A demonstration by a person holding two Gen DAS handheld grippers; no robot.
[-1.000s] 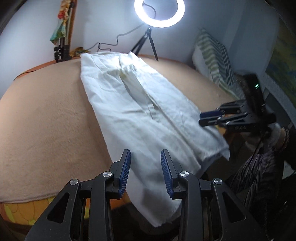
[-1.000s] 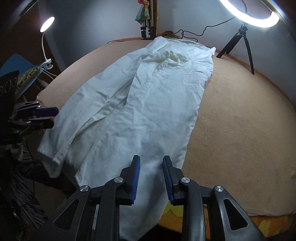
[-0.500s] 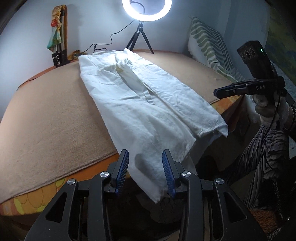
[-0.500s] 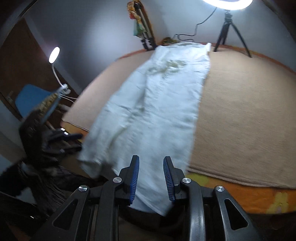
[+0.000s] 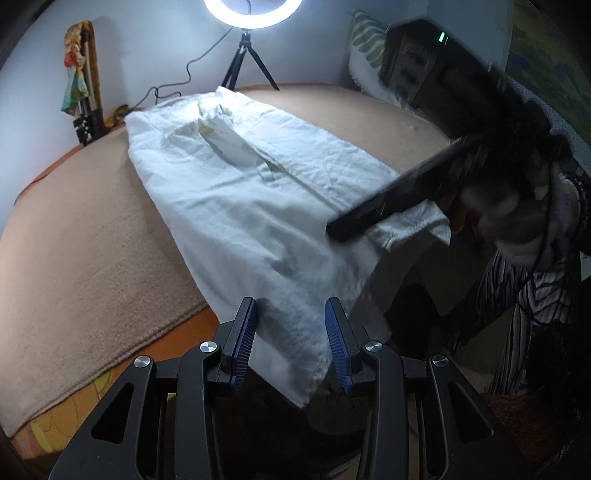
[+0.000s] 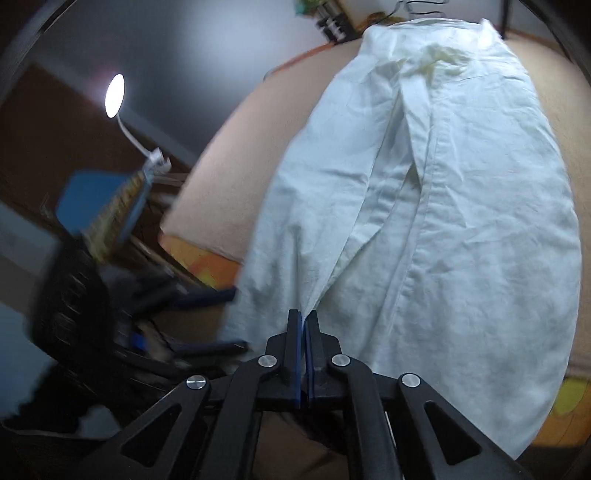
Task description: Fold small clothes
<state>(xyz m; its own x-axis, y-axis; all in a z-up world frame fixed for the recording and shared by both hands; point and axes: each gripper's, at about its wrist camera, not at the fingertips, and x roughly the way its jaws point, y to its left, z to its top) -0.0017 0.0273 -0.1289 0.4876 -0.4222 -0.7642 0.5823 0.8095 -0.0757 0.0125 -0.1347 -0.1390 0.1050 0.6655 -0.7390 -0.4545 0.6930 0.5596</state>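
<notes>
— Fingers? We see the left gripper (image 5: 291,341) spread wide around the near hem; the right gripper (image 6: 304,354) pinches cloth.

— Count? We see one white garment (image 5: 236,192) on one tan blanket (image 5: 74,240), and two lamps.

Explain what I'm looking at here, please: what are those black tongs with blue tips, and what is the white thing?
There is no robot here: a person holds a pair of tongs in each hand, each with a camera looking along its two fingers. One picture comes from the left gripper, whose fingers stand apart around a hanging corner of the white garment without pinching it. The other comes from the right gripper, whose fingers are shut on a fold of the same garment near its edge. The garment lies spread on a tan blanket over a bed. A ring light stands behind.
</notes>
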